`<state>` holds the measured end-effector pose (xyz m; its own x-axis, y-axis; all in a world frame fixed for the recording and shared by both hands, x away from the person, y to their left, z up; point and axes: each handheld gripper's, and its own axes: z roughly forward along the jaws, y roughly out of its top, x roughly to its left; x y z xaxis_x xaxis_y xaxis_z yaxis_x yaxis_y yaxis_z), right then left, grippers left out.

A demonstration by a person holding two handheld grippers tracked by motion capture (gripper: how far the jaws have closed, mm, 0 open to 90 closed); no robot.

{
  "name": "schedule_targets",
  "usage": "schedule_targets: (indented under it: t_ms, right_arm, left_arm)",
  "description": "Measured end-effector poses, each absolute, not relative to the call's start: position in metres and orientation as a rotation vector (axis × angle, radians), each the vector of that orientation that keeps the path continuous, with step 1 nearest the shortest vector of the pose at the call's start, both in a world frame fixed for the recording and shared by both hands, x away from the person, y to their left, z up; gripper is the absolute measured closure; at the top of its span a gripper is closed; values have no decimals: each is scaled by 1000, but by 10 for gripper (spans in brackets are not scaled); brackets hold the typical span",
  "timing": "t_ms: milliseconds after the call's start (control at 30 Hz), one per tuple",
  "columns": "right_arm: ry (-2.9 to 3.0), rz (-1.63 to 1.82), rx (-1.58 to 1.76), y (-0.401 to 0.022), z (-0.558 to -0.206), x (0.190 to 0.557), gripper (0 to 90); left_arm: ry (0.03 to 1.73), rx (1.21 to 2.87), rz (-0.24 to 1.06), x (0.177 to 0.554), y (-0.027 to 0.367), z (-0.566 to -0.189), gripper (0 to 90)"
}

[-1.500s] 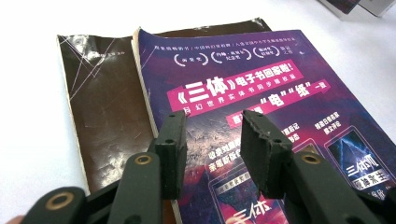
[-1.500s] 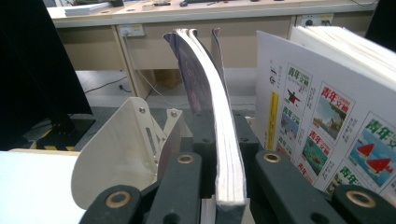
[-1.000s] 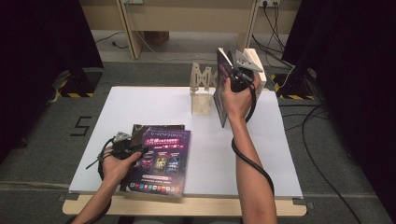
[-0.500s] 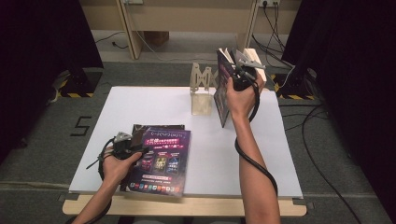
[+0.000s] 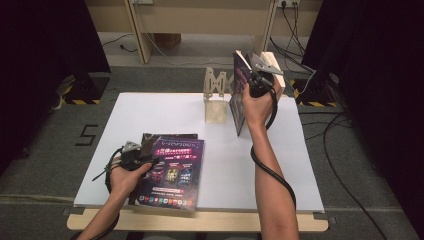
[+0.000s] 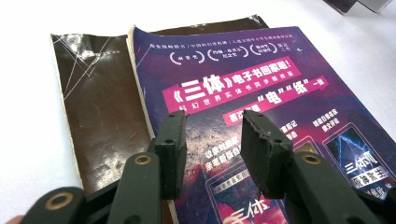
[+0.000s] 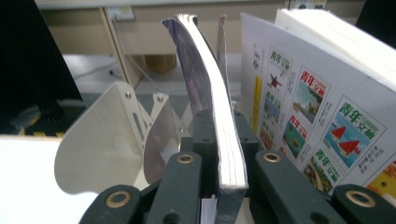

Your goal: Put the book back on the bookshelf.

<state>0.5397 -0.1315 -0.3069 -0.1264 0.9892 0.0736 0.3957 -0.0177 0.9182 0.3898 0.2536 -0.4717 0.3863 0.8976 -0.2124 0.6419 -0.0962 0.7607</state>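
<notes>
Shelving step: the right tool (image 7: 219,154), having just closed, clamps an upright book (image 7: 212,93) beside the bookend (image 5: 216,95), to be stood there next, while the left tool (image 6: 212,140) hovers, jaws apart, over the magazine (image 6: 261,93) flat on the desk (image 5: 150,110).

Open left claw (image 6: 212,151) over purple booklet (image 6: 261,93)

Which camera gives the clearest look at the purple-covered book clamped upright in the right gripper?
The right gripper view: the purple-covered book stands edge-on between the right gripper pads, its pale pages bowed, beside the cream metal book stand. The high view shows its purple cover small and far off. The left gripper view shows a corner that may be its edge.
</notes>
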Motion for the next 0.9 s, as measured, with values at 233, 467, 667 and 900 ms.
schedule_targets:
  t_ms: [233, 467, 667, 900]
  right_arm:
    - [1565, 1148, 1450, -131, -309, 541, 844]
    - [1579, 1101, 1443, -131, -312, 537, 779]
    - [1591, 1110, 1447, -133, -310, 532, 726]
    - [1586, 1121, 1434, -134, -308, 526, 697]
  left_arm:
    - [1338, 1815, 392, 390, 254, -472, 600]
    - [1336, 1824, 390, 389, 253, -472, 600]
    - [1335, 1823, 392, 389, 252, -472, 600]
    - [1337, 1824, 392, 388, 252, -472, 599]
